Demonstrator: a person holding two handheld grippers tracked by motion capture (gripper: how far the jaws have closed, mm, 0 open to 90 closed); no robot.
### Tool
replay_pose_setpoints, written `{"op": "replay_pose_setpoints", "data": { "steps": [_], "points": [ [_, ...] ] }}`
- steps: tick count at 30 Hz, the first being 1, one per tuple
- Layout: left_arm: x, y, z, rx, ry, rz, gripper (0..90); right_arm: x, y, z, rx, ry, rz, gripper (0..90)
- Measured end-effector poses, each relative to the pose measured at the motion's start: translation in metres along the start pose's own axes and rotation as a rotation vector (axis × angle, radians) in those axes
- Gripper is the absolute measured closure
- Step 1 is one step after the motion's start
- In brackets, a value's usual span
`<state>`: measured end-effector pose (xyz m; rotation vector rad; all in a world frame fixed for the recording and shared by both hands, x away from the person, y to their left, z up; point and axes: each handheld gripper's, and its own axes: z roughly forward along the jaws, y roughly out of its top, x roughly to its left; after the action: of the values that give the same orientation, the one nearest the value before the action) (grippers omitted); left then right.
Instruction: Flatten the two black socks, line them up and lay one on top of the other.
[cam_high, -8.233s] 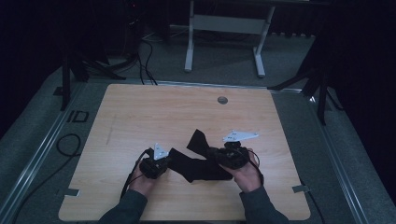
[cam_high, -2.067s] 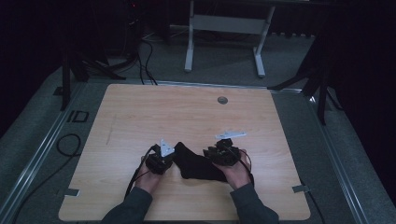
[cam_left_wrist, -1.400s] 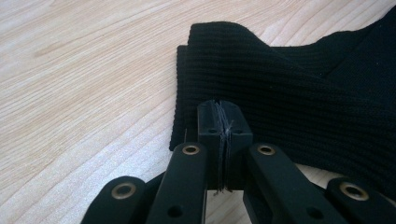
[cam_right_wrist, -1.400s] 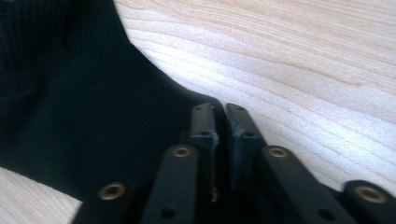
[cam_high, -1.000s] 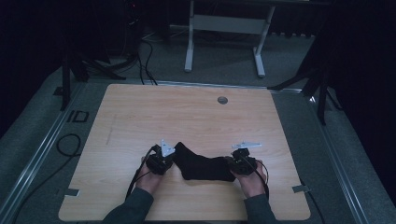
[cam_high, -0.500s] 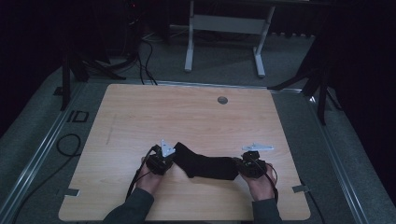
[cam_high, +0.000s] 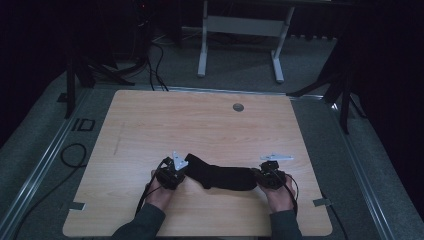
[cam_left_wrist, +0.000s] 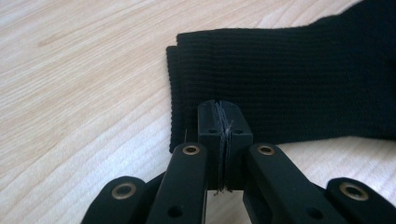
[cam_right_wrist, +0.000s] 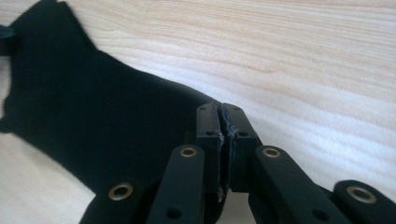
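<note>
A black sock (cam_high: 222, 177) lies stretched out flat along the front of the wooden table (cam_high: 200, 125), between my two grippers. My left gripper (cam_high: 181, 170) is at its ribbed cuff end, and my right gripper (cam_high: 257, 176) is at the other end. In the left gripper view the jaws of my left gripper (cam_left_wrist: 219, 112) are shut on the edge of the ribbed cuff (cam_left_wrist: 289, 84). In the right gripper view my right gripper (cam_right_wrist: 223, 116) is shut on the rim of the sock (cam_right_wrist: 93, 121), whose dark fabric spreads away to the left.
A round grey grommet (cam_high: 238, 107) sits near the table's far edge. Cables (cam_high: 70, 155) lie on the grey floor to the left. A white desk frame (cam_high: 240, 30) stands beyond the table. Bare wood lies behind the sock.
My right gripper has moved right along the front of the table, drawing the bunched sock out into a long flat strip. My left gripper has stayed nearly still.
</note>
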<state>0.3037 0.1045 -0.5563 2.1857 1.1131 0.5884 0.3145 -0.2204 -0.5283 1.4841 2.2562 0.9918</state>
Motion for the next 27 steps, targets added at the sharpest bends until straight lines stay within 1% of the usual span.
{"op": "replay_pose_setpoints", "data": {
  "steps": [2, 3, 4, 6, 7, 10, 12, 13, 14, 17, 19, 21, 23, 26, 27],
  "points": [
    [0.000, -0.001, -0.002, 0.005, 0.001, -0.001, 89.0, -0.004, 0.000, 0.010, -0.020, -0.002, -0.012, 85.6],
    [-0.001, -0.002, -0.003, 0.004, 0.001, -0.003, 89.0, -0.004, 0.000, 0.012, -0.021, -0.006, -0.016, 84.9],
    [-0.001, -0.002, -0.003, 0.005, 0.001, -0.005, 89.0, -0.004, 0.001, 0.014, -0.033, -0.016, -0.024, 82.4],
    [-0.001, -0.003, -0.004, 0.006, 0.002, -0.006, 89.0, -0.005, 0.002, 0.017, -0.067, -0.038, -0.024, 75.2],
    [-0.001, -0.003, -0.004, 0.005, 0.002, -0.009, 88.9, -0.005, 0.003, 0.018, -0.080, -0.049, -0.023, 72.9],
    [0.000, -0.003, -0.004, 0.000, -0.004, -0.016, 88.5, -0.006, 0.006, 0.013, -0.124, -0.055, -0.002, 66.3],
    [0.001, -0.004, -0.004, -0.014, -0.016, -0.035, 87.4, -0.009, 0.007, 0.007, -0.156, -0.053, 0.006, 63.9],
    [0.001, -0.004, -0.005, -0.014, -0.019, -0.040, 87.2, -0.010, 0.007, 0.005, -0.166, -0.052, 0.015, 63.2],
    [0.002, -0.005, -0.005, -0.014, -0.020, -0.039, 86.9, -0.012, 0.008, 0.001, -0.189, -0.058, 0.028, 62.8],
    [0.003, -0.005, -0.006, -0.018, -0.026, -0.042, 85.8, -0.018, 0.009, -0.005, -0.211, -0.054, 0.046, 60.3],
    [0.003, -0.005, -0.006, -0.023, -0.030, -0.055, 85.5, -0.023, 0.009, -0.009, -0.226, -0.066, 0.065, 60.3],
    [0.004, -0.005, -0.007, -0.039, -0.044, -0.060, 83.9, -0.027, 0.008, -0.011, -0.219, -0.061, 0.074, 59.8],
    [0.005, -0.004, -0.010, -0.050, -0.045, -0.059, 82.0, -0.030, 0.007, -0.010, -0.208, -0.062, 0.078, 59.5],
    [0.008, -0.004, -0.014, -0.071, -0.055, -0.074, 80.2, -0.034, 0.006, -0.007, -0.181, -0.056, 0.076, 58.8],
    [0.011, -0.004, -0.017, -0.087, -0.062, -0.083, 79.1, -0.035, 0.006, -0.007, -0.176, -0.056, 0.077, 58.7]
  ]
}}
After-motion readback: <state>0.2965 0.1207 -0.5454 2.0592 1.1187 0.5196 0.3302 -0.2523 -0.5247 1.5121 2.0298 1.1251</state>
